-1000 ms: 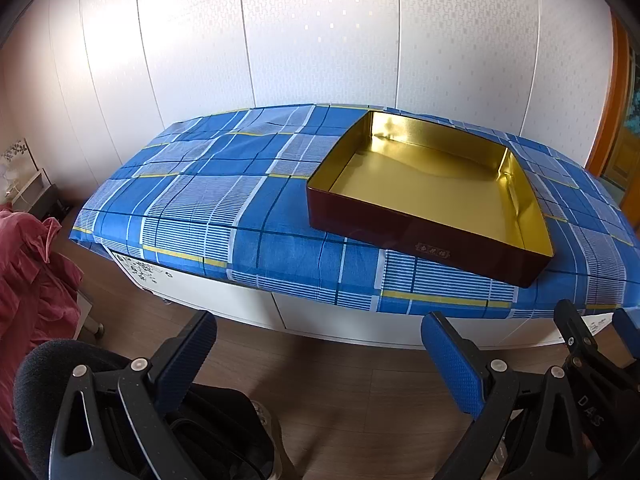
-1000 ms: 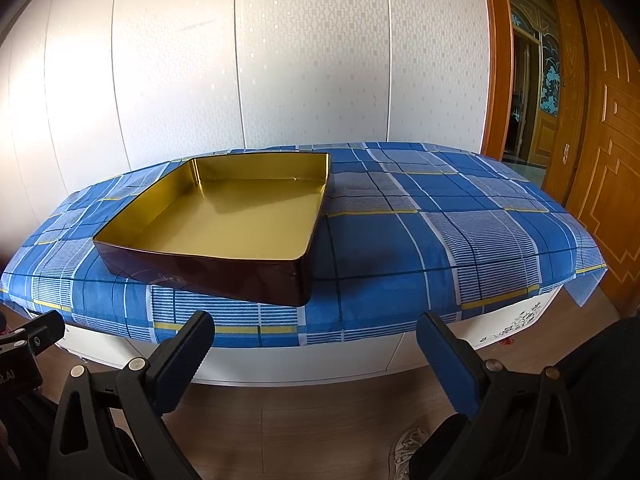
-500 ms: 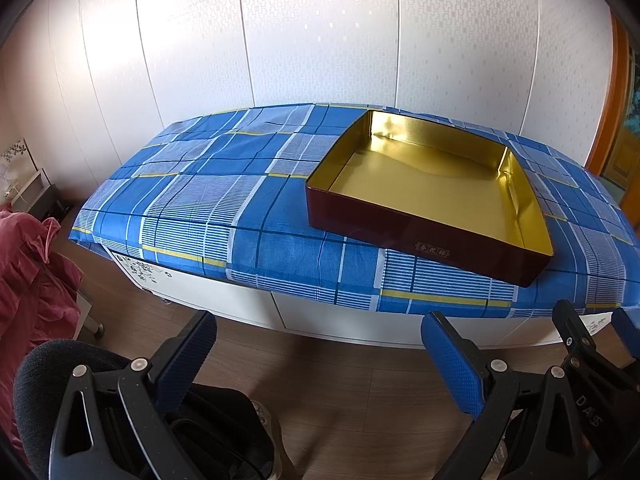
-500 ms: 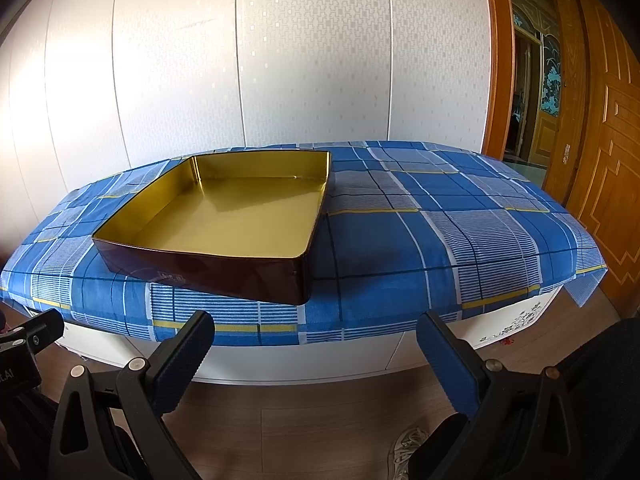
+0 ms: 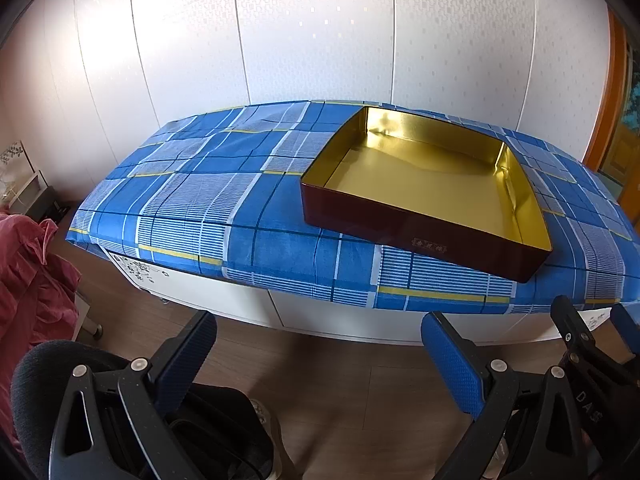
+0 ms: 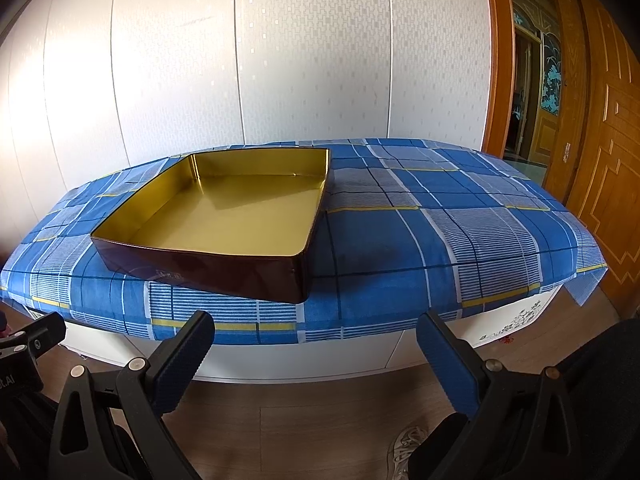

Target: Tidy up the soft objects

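Observation:
An empty tin box with a gold inside and dark red walls rests on a table covered by a blue plaid cloth. No soft objects lie on the cloth. My left gripper hangs open in front of the table's near edge, below the box, nothing between its blue pads. My right gripper is also open and empty, low before the table. The right gripper's tip shows at the lower right of the left wrist view.
A pink cloth heap lies at the far left by a small shelf. A black chair sits below the left gripper. White panelled wall behind the table; wooden doors on the right. A shoe rests on the wood floor.

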A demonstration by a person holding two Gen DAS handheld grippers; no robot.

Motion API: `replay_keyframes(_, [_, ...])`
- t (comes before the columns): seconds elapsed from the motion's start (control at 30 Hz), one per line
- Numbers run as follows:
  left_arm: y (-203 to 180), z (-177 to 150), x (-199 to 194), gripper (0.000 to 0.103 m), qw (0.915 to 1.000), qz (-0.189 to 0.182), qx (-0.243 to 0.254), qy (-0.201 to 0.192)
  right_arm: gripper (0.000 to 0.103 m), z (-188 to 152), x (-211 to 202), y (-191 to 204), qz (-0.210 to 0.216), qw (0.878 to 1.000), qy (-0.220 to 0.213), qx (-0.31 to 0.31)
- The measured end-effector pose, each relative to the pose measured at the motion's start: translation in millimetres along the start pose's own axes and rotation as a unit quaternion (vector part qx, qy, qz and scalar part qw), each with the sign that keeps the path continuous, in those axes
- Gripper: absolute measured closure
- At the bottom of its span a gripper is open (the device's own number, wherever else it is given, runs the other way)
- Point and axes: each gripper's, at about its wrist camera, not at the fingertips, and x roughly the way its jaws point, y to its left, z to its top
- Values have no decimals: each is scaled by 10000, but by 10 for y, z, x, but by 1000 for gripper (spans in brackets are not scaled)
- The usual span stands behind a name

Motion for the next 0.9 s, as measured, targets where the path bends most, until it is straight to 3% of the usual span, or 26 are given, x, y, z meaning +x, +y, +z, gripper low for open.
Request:
replay_keyframes(0.5, [1,-10,33,0,9999,-67,21,84,0,-6,22,2,10,10000,40,-25])
replay_keyframes(0.7, [40,-28,145,0,9984,-393,-123,387,0,-27,71,-36,-21,9999,122,-17])
replay_keyframes(0.9, [121,-74,229,0,9928,-959,-389,605,0,-69,148,-44,104,9995,279,-128])
